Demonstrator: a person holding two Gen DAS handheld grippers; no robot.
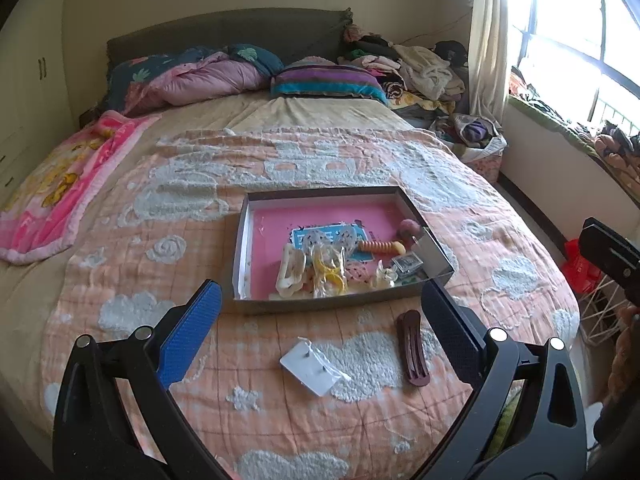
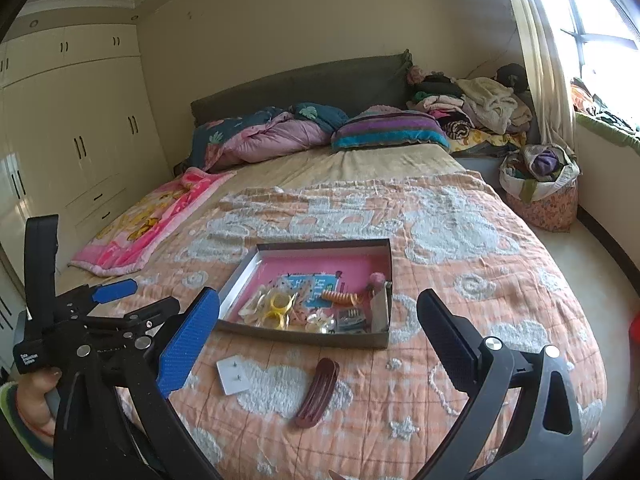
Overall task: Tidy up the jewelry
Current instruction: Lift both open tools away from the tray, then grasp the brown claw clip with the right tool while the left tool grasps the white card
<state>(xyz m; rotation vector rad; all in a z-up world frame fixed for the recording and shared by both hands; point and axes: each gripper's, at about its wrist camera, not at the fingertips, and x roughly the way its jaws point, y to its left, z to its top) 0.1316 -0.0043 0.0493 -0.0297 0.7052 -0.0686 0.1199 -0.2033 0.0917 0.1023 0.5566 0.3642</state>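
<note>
Maroon hair clip (image 2: 318,392) and white earring card (image 1: 310,368) lie on the quilt (image 1: 360,420) outside the pink-lined box (image 1: 240,264); left gripper (image 1: 320,328) and right gripper (image 2: 320,332) both spread, empty; judged mid-collection; next: straddle one piece, close.

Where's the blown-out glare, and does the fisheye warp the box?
Left wrist: window at top right is blown out; the box stays evenly lit, its edges slightly bowed. Right wrist: same window clipped white, box skewed, black vignette in the corners. Both sharp, no motion blur.
</note>
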